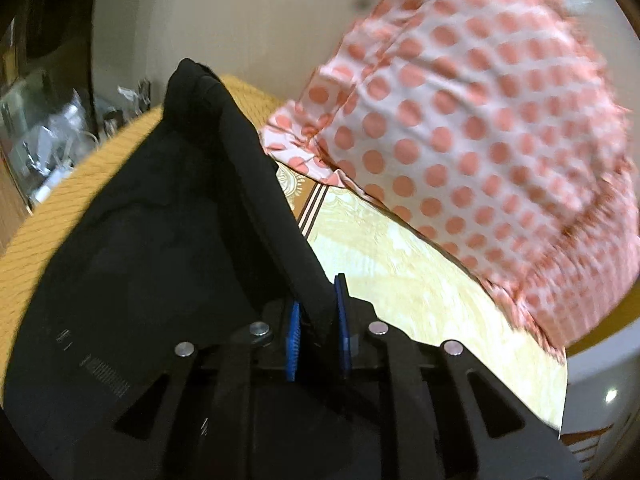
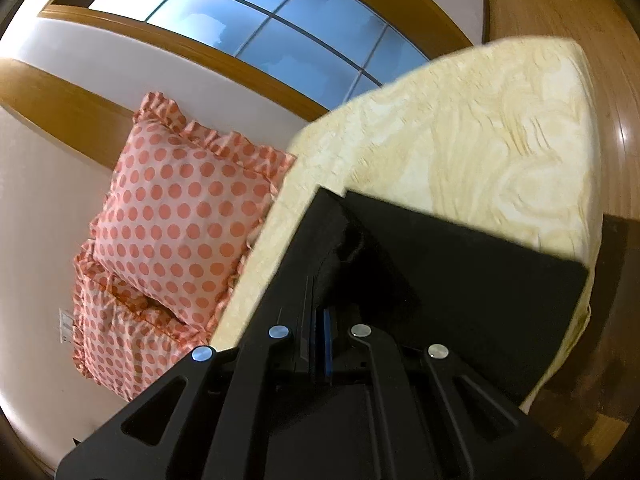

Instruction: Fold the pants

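The black pants (image 1: 168, 240) fill the left wrist view, draped over my left gripper (image 1: 318, 316) and hanging to the left. A fold of the cloth runs between its blue pads (image 1: 294, 336), which are closed on it. In the right wrist view the pants (image 2: 460, 272) spread flat and dark to the right over the bed. My right gripper (image 2: 320, 320) is shut on a bunched edge of them, blue pads almost touching.
A cream patterned bed sheet (image 2: 480, 128) covers the mattress. Two pink polka-dot pillows (image 2: 176, 216) lean at the wall; one pillow (image 1: 480, 120) looms close on the right. A yellow knitted blanket (image 1: 60, 208) lies left. A cluttered shelf (image 1: 44, 136) stands beyond.
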`<state>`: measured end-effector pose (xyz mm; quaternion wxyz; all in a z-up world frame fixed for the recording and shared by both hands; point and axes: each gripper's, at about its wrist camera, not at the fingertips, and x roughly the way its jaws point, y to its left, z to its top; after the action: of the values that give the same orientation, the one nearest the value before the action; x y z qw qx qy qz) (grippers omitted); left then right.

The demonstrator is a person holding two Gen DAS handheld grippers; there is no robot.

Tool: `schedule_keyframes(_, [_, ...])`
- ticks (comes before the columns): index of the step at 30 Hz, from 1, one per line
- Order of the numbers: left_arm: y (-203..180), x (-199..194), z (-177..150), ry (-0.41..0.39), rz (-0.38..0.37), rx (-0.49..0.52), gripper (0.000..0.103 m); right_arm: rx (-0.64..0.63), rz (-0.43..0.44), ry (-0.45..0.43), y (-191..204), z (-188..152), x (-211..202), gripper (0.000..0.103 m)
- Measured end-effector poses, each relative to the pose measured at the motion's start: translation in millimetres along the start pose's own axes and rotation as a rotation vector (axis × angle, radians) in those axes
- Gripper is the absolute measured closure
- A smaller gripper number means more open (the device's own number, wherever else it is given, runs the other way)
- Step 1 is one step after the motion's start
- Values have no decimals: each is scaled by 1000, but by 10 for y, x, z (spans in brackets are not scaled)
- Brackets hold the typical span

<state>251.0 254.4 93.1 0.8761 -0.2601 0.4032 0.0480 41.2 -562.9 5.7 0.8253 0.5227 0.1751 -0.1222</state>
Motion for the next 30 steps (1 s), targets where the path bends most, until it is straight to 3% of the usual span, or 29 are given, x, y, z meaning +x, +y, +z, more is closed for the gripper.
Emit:
schedule_keyframes(4, [226, -814, -497, -95, -58, -3, 87, -28, 14, -39, 117, 132, -117, 101])
schedule_keyframes(8, [567, -1195, -1073, -129, -42, -42, 87, -22, -21, -30, 66, 136, -134, 101])
schedule_keyframes(15, [895, -1067, -1668, -84, 6, -113, 87, -3, -39, -5, 9, 119, -167, 101])
schedule_keyframes(20, [955, -995, -1696, -70, 1, -124, 87, 0, -29, 19, 68, 199, -180, 101])
schedule_keyframes(24, [872, -1191, -1725, -108, -4, -97, 89, -49, 51, -11, 315, 286, -357, 101])
schedule_keyframes(27, [881, -1391, -1930, -160, 24, -99, 89, -111, -9, -35, 315, 266, -490, 101])
schedule_keyframes(30, [985, -1341, -2172, -135, 63, -122, 89, -43, -82, 18, -3, 218, -431, 101])
